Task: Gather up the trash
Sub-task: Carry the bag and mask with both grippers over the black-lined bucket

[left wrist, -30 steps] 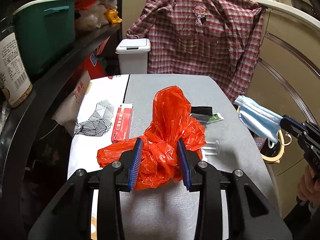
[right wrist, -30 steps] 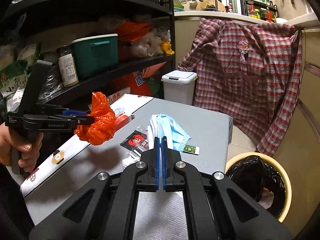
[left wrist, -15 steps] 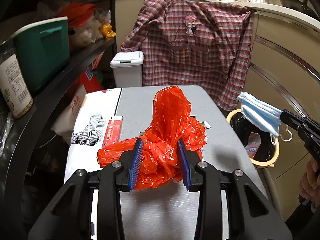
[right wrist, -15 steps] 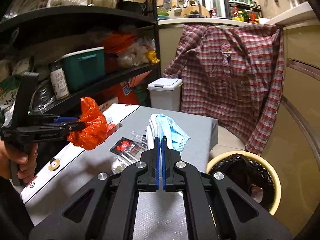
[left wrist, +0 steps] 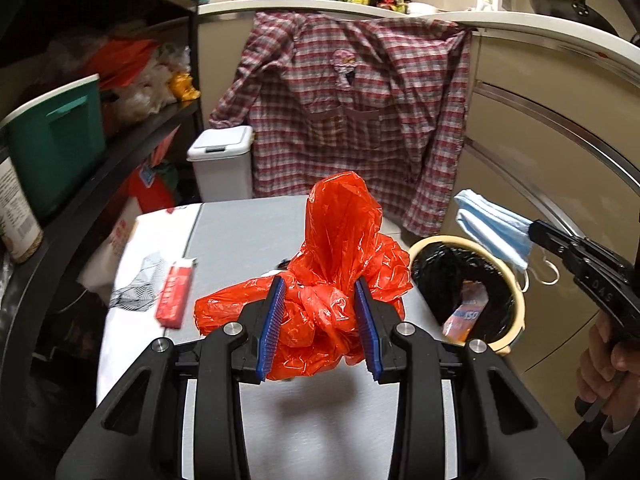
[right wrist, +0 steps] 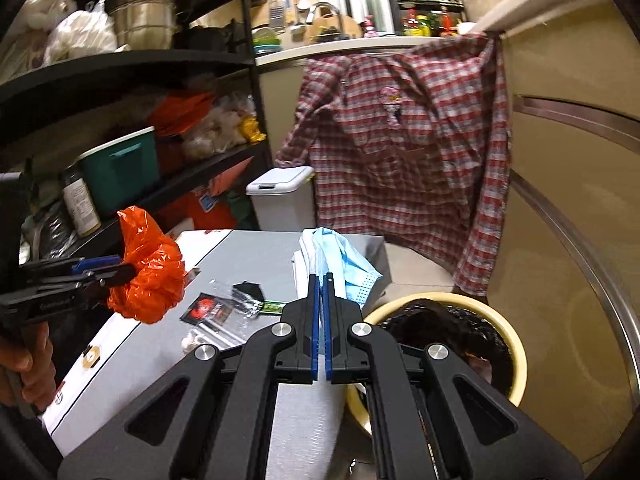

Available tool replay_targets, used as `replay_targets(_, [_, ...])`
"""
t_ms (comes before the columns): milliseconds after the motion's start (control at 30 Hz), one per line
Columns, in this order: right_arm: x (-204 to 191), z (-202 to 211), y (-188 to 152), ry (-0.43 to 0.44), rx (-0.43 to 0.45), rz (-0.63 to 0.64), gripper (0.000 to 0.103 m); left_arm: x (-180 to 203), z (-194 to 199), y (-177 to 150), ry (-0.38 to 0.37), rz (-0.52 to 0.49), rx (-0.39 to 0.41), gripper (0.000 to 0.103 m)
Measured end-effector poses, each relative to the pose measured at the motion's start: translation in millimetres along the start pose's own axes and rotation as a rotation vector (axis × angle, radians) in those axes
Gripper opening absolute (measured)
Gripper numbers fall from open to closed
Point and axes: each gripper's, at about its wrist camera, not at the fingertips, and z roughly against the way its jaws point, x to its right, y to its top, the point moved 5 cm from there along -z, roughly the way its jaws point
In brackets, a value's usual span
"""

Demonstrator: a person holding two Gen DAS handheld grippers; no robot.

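Bin [right wrist: 514,356]: yellow rim, black liner, just right of and below right gripper [right wrist: 321,280].
Bag [left wrist: 340,272]: crumpled orange plastic, clamped between left gripper [left wrist: 320,292] pads, above the table [left wrist: 240,232].
Mask [right wrist: 344,260]: blue, pinched in closed right gripper, hanging beyond its fingertips.
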Motion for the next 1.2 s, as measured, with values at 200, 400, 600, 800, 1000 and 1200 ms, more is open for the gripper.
replay_targets(200, [26, 2, 5, -0.043, 0.002, -0.044, 0.002, 40, -9, 11, -0.031, -0.023, 0.011, 0.035])
replay_targets(400, [50, 6, 9, -0.087, 0.007, -0.072, 0.002, 76, -20, 22, -0.063, -0.049, 0.01, 0.035])
replay_targets(600, [73, 11, 13, -0.129, 0.018, -0.093, 0.002, 109, -37, 31, -0.09, -0.07, -0.001, 0.035])
replay_targets(800, [95, 13, 18, -0.18, 0.03, -0.103, 0.002, 139, -59, 34, -0.113, -0.082, -0.023, 0.035])
replay_targets(1000, [112, 8, 17, -0.183, 0.01, -0.129, 0.002, 163, -80, 36, -0.131, -0.085, -0.045, 0.035])
replay_targets(1200, [122, 4, 17, -0.188, 0.009, -0.151, 0.002, 180, -96, 41, -0.142, -0.101, -0.053, 0.035])
